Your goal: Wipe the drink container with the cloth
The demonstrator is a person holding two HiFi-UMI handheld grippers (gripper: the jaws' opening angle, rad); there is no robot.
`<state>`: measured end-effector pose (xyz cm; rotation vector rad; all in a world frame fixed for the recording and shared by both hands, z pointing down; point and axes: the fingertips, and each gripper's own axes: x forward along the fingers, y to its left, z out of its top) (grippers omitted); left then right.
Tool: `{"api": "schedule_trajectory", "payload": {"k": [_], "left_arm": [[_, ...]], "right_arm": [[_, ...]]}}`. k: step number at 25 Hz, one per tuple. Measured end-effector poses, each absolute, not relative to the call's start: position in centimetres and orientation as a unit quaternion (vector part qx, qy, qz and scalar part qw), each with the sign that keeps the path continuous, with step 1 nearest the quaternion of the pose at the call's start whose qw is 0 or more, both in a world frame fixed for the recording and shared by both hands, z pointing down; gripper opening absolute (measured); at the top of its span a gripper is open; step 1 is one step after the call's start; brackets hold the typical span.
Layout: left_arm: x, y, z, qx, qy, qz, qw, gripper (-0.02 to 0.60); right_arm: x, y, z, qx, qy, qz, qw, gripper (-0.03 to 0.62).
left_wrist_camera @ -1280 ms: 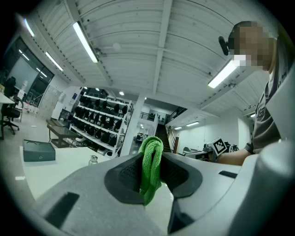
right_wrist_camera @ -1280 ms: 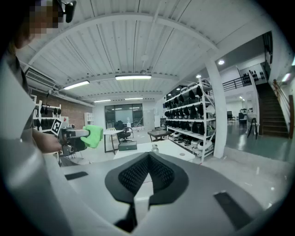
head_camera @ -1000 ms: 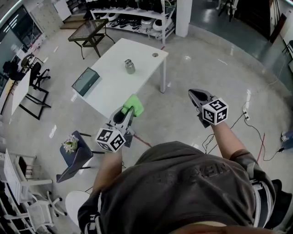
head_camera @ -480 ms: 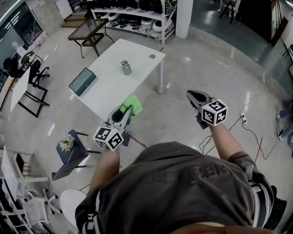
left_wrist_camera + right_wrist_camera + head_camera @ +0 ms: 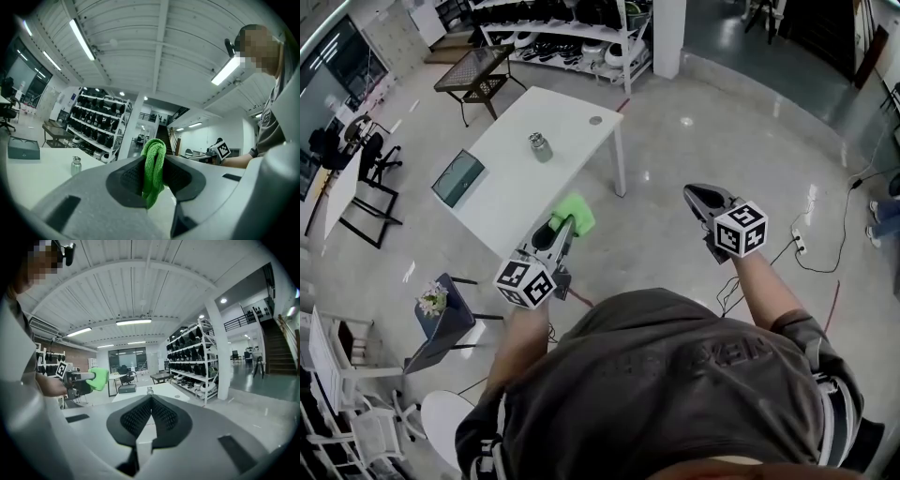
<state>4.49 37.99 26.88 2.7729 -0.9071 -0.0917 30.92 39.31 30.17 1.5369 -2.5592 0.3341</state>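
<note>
Looking down from the head view, the white tabletop (image 5: 511,183) lies ahead and to the left of the person. The drink container (image 5: 541,146), a small capped metal flask, stands upright near the tabletop's middle. A flat grey-green box (image 5: 457,178) lies by the tabletop's left edge, well apart from the container. The left gripper (image 5: 566,223) is held over the floor just beside the tabletop's near edge, its jaws closed on a bright green cloth (image 5: 575,212) that bunches out past the tips. The right gripper (image 5: 694,193) hangs over the floor well to the right of the tabletop.

The left gripper view has the jaws pressed onto the folded cloth, which loops up above the pads and hangs a little below them. The container shows small on the tabletop, left of the jaws, with the box further left.

The right gripper view has the jaws fully together, pad against pad, with nothing between them. Just past their tips the container's cap peeks up on the tabletop, and the left gripper with its cloth appears to the left of the tabletop.
</note>
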Motion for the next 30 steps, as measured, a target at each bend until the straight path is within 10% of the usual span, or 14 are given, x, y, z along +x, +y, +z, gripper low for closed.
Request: {"api": "schedule_trajectory", "payload": {"k": [30], "left_arm": [[1.8, -4.2, 28.1, 0.971, -0.197, -0.033, 0.134, 0.097]], "right_arm": [[25.1, 0.8, 31.0, 0.557, -0.815, 0.133, 0.086, 0.012]]}}
